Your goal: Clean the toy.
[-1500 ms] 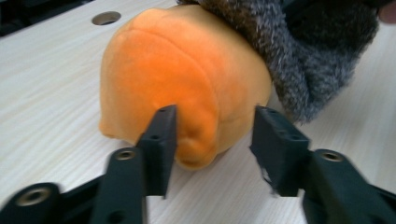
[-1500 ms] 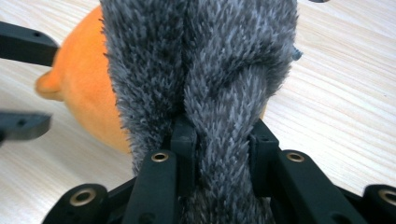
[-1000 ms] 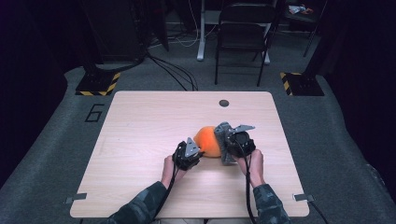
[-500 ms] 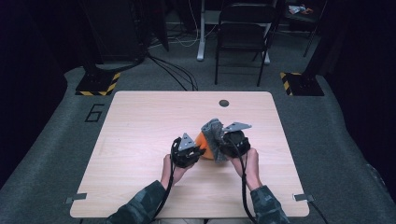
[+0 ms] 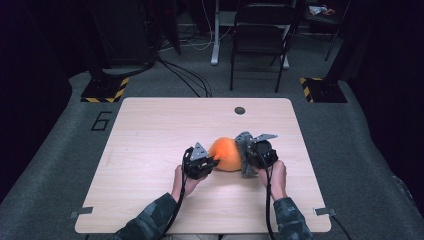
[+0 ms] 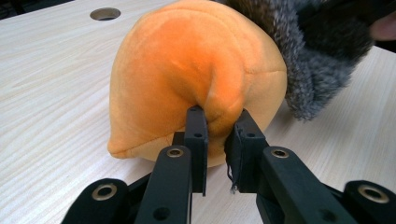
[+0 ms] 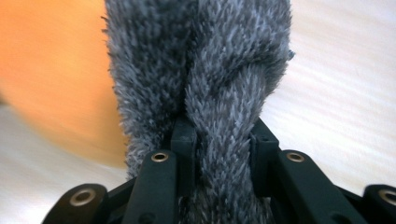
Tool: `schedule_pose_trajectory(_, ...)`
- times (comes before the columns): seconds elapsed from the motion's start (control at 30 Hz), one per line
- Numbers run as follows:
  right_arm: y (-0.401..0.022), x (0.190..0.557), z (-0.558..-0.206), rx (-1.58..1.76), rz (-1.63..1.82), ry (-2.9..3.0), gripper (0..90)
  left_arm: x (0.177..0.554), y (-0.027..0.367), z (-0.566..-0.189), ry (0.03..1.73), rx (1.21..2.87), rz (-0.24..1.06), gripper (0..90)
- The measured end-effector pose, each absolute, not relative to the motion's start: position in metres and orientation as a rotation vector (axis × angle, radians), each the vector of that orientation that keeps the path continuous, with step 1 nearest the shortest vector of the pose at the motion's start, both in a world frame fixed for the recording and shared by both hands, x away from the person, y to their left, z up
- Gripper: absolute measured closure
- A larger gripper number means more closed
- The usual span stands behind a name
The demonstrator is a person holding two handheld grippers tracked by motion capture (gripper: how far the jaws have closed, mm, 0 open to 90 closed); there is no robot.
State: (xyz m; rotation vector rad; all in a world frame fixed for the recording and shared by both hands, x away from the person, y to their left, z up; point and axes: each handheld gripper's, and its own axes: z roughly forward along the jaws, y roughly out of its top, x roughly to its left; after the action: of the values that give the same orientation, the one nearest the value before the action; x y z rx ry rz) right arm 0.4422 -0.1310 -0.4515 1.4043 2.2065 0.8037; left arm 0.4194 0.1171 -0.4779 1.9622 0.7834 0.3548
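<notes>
An orange plush toy (image 5: 227, 154) with a grey furry part (image 5: 244, 152) lies on the light wooden table (image 5: 150, 135), right of its middle. My left gripper (image 5: 212, 161) sits at the toy's left side, its jaws shut on a pinched fold of the orange plush (image 6: 196, 70). My right gripper (image 5: 248, 157) is at the toy's right side, shut on the grey fur (image 7: 224, 107), which bunches up between its jaws. Behind the fur in the right gripper view, the orange body (image 7: 51, 74) shows blurred.
A round cable hole (image 5: 240, 110) sits in the table near its far edge. A black chair (image 5: 262, 35) and cables stand on the floor beyond the table. The person's sleeved forearms (image 5: 150, 220) come in over the near edge.
The right gripper swung the grey fur over the toy's top half a second ago and has now brought it back to the toy's right side. The left gripper stayed put.
</notes>
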Motion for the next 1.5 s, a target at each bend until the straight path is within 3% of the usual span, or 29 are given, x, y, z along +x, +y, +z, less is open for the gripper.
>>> schedule_pose_trajectory(0.23,-0.146,0.452,-0.48,1.514,0.709,2.229,69.6,0.421,0.119,-0.479,0.792,1.944,0.348,78.5)
schedule_pose_trajectory(0.53,-0.127,0.43,-0.414,1.34,0.955,2.153,70.1,0.425,0.123,-0.482,0.823,1.921,0.307,77.9)
schedule_pose_trajectory(0.73,-0.087,0.41,-0.399,1.145,1.065,2.223,70.7,0.422,0.119,-0.481,0.803,1.931,0.325,78.1)
schedule_pose_trajectory(0.9,-0.071,0.411,-0.417,1.117,0.926,2.256,70.2,0.423,0.119,-0.482,0.786,1.955,0.335,78.4)
schedule_pose_trajectory(1.5,-0.13,0.44,-0.454,1.379,0.846,2.209,69.5,0.422,0.118,-0.483,0.789,1.954,0.316,78.3)
